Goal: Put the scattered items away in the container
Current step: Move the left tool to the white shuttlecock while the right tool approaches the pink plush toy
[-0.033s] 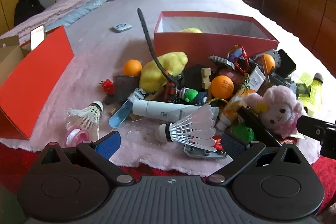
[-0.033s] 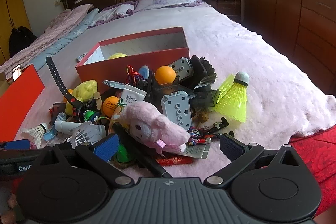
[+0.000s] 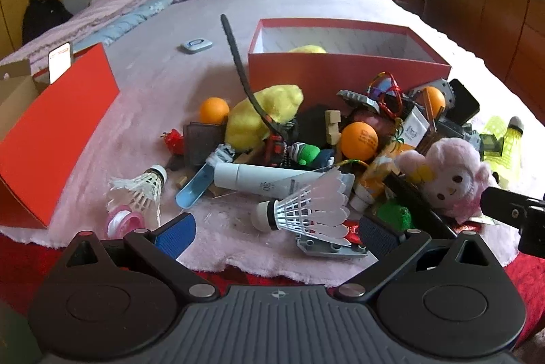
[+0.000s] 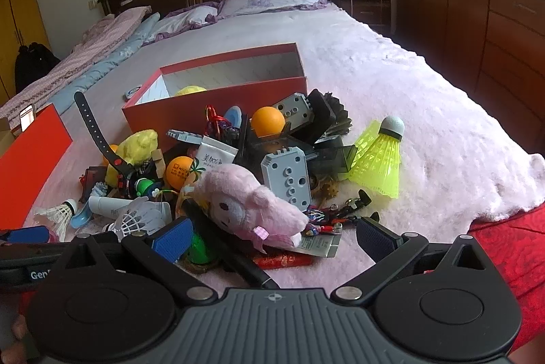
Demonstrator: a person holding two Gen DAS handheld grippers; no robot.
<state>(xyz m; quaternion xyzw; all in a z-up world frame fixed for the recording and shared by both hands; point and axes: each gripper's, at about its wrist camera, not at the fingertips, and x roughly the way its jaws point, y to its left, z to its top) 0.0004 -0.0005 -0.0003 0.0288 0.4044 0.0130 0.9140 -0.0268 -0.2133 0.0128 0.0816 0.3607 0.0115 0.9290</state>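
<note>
A red open box (image 3: 344,71) stands on the pink blanket with a yellow item inside; it also shows in the right wrist view (image 4: 218,101). In front of it lies a heap of small items: a white shuttlecock (image 3: 306,207), a white tube (image 3: 269,176), orange balls (image 3: 359,140), a yellow plush (image 3: 262,115), a pink plush (image 3: 449,176) (image 4: 248,203), a neon shuttlecock (image 4: 378,156). My left gripper (image 3: 276,232) is open, low before the white shuttlecock. My right gripper (image 4: 272,236) is open, its fingers either side of the pink plush's near end.
A red box lid (image 3: 51,132) leans at the left beside a cardboard box. A second white shuttlecock (image 3: 143,186) and a pink ring (image 3: 122,221) lie left of the heap. The blanket's front edge (image 3: 272,272) is near. Wooden cabinets (image 4: 477,23) stand at the right.
</note>
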